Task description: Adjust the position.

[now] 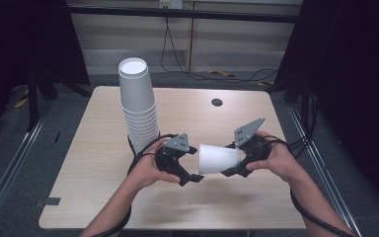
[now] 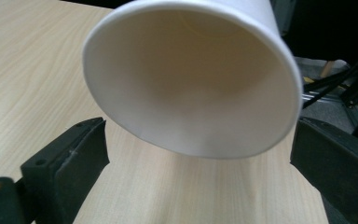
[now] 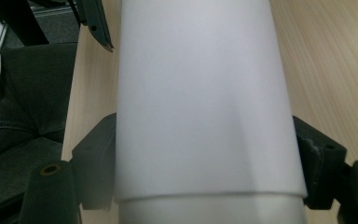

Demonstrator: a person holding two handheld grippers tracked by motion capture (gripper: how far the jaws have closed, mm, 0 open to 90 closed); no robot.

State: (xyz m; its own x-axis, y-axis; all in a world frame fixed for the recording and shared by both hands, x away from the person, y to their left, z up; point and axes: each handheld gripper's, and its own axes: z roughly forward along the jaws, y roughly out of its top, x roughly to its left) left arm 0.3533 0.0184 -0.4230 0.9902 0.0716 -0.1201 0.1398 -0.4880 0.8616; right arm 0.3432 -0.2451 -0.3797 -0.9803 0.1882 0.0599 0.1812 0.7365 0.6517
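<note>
A white paper cup [image 1: 218, 158] is held on its side above the middle of the wooden table [image 1: 94, 148], gripped by the right gripper [image 1: 233, 164]. Its 2 jaws press against the cup's wall from either side, as the right gripper view shows, with the cup [image 3: 205, 102] running away from the camera. The cup's open mouth points toward the left gripper [image 1: 193, 165], which sits just beside the rim. In the left gripper view the cup's mouth [image 2: 193, 79] faces the camera, and the jaws stand spread wide on either side of the rim without touching it, holding nothing. A tall stack of cups [image 1: 138, 103], upside down, stands on the table behind the left hand [image 1: 150, 170]. The right hand [image 1: 276, 158] holds its gripper near the table's right side
</note>
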